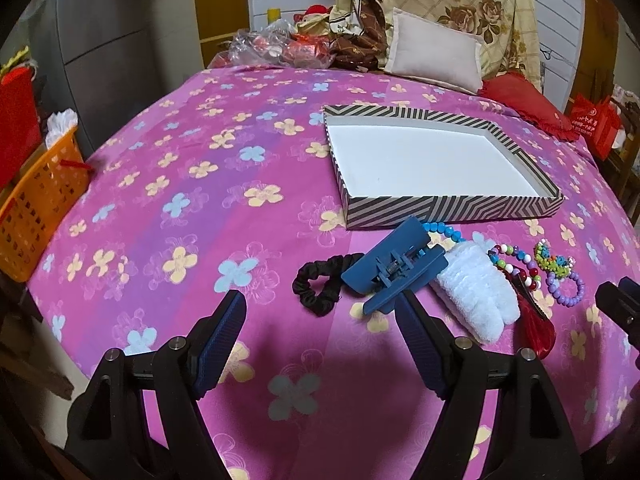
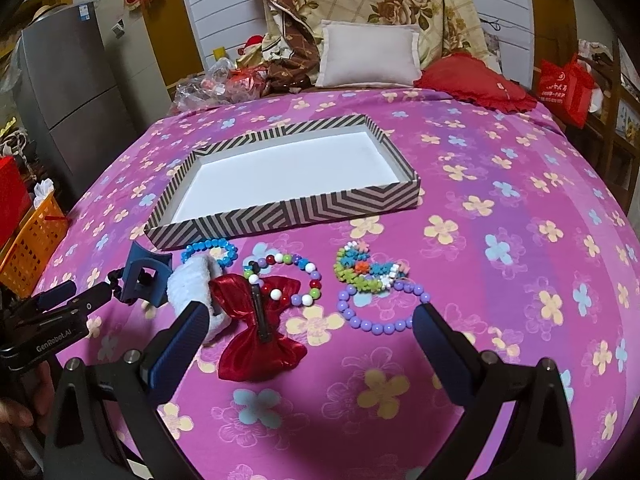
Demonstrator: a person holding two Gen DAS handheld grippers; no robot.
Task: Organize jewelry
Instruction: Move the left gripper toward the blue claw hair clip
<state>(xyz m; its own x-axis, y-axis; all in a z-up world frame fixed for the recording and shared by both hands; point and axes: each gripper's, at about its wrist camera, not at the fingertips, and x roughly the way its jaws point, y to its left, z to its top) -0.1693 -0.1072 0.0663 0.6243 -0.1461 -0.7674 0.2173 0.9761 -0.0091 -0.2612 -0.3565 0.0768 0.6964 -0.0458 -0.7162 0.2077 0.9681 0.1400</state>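
With both the left gripper point(image 1: 320, 312) and right gripper point(image 2: 310, 322) released, grasp the light, rigid blue plastic hair claw clip point(image 1: 394, 270), lower centre of frame, by its spine

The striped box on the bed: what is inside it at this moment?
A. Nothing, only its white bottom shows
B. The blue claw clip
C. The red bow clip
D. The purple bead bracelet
A. The striped box shows only its bare white bottom, while the purple bead bracelet, the red bow clip and the blue claw clip all lie on the bedsheet in front of it.
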